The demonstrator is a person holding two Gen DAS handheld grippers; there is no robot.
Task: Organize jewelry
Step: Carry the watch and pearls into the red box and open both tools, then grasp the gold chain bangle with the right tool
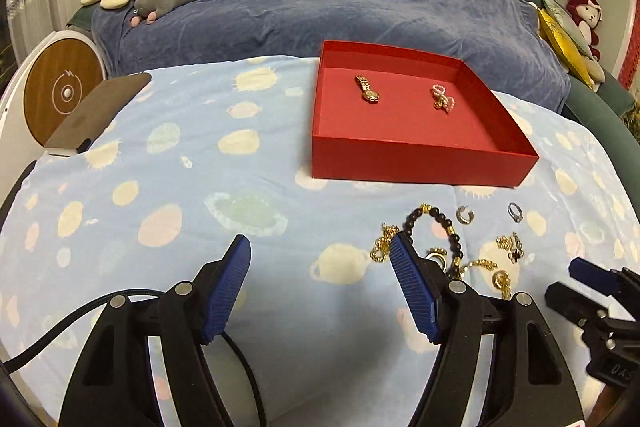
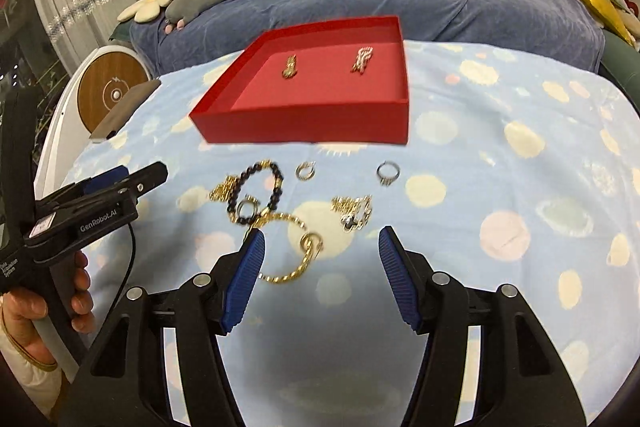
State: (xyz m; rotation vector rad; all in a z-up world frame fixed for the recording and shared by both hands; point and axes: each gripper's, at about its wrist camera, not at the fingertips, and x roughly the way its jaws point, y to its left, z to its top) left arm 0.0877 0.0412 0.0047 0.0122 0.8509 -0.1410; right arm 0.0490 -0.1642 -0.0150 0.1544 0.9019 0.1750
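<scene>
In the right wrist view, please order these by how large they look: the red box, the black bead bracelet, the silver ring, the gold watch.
1. red box
2. black bead bracelet
3. and 4. silver ring and gold watch look about alike; the watch lies farther away, so no ranking.

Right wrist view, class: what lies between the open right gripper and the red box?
In the right wrist view, loose jewelry lies between the right gripper and the red box: a gold chain, a beaded bracelet and two rings.
</scene>
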